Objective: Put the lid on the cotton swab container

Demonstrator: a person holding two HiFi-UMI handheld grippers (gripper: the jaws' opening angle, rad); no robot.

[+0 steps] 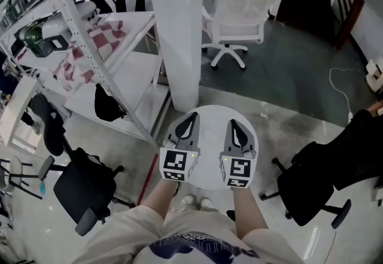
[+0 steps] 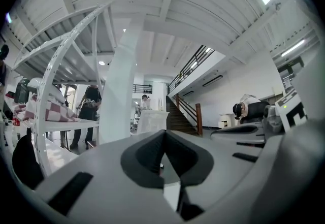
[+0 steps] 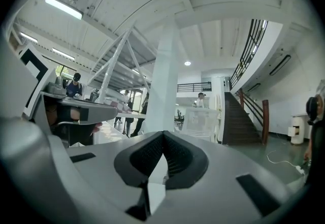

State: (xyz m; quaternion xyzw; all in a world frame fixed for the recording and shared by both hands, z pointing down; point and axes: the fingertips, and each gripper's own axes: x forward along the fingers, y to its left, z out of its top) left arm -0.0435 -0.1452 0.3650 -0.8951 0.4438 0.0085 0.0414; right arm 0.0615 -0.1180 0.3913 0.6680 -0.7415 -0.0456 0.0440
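Neither the cotton swab container nor its lid shows in any view. In the head view my left gripper (image 1: 192,115) and right gripper (image 1: 231,123) are held side by side over a small round white table (image 1: 210,158), jaws pointing away from me. Both are shut with nothing between the jaws. The left gripper view shows its jaws (image 2: 163,132) closed to a point, aimed level across the room. In the right gripper view the right gripper (image 3: 163,133) is closed the same way. A person's forearms and light shorts fill the bottom of the head view.
A white pillar (image 1: 175,29) rises just behind the table. A white metal rack (image 1: 78,23) with a checked cloth stands at left, a white mesh chair (image 1: 239,17) beyond. Black office chairs sit at left (image 1: 84,188) and right (image 1: 311,188). People stand far off.
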